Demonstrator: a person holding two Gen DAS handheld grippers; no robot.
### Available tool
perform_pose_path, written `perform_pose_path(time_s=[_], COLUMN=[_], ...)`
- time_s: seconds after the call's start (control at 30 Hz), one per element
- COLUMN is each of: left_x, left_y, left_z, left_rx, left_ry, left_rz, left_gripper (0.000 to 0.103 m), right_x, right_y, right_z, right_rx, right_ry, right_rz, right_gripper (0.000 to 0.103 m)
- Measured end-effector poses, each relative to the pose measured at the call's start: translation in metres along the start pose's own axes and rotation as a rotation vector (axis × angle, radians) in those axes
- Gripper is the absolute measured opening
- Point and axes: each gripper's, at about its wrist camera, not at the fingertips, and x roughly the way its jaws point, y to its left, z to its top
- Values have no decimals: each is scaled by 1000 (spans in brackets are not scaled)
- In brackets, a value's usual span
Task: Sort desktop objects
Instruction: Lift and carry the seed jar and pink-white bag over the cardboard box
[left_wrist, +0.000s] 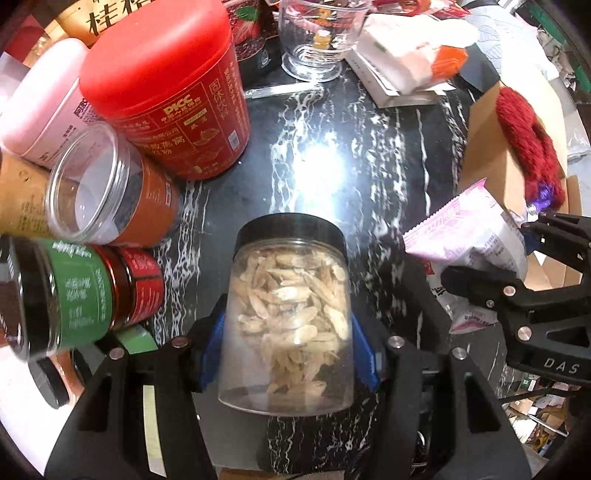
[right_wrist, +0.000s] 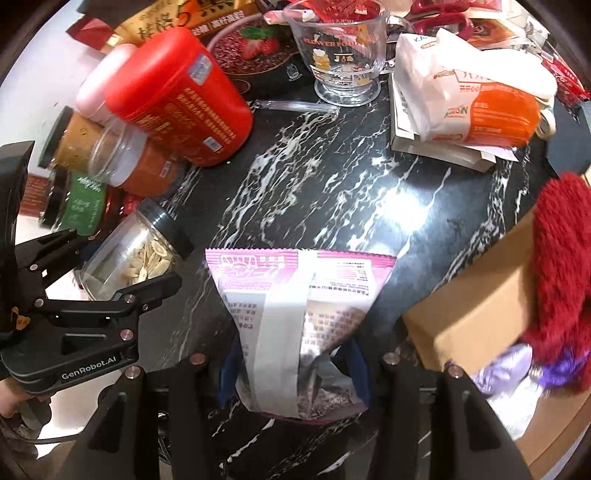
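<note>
Item, left gripper (left_wrist: 288, 332): blue pads clamped on a clear jar of dried slices (left_wrist: 291, 317), black lid pointing down toward the marble table (left_wrist: 332, 155).
Item, right gripper (right_wrist: 295, 365): fingers clenched on a pink-and-white snack packet (right_wrist: 299, 314), long axis running away from the fingers, cardboard box (right_wrist: 480, 295) nearer this hand.

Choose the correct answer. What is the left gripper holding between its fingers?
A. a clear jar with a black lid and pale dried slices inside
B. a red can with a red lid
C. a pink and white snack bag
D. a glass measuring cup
A: in the left wrist view, the blue pads of the left gripper press on both sides of the clear jar, while the snack bag is in the right gripper.
</note>
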Motion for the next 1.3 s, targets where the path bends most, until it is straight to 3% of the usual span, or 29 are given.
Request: perform_pose_path(time_s=[0.5,1.3], left_x=[-26,-50], left_y=[-40,-159], left_z=[-36,-43], left_rx=[101,428], left_ry=[-24,-51], left_rz=[-13,-58], left_gripper=[57,57], right_x=[-45,-95], right_y=[2,-38], right_z=[-73,-170], right_rx=[69,293], right_ry=[-79,-223], right_rz=[-15,-53], right_gripper=[51,51])
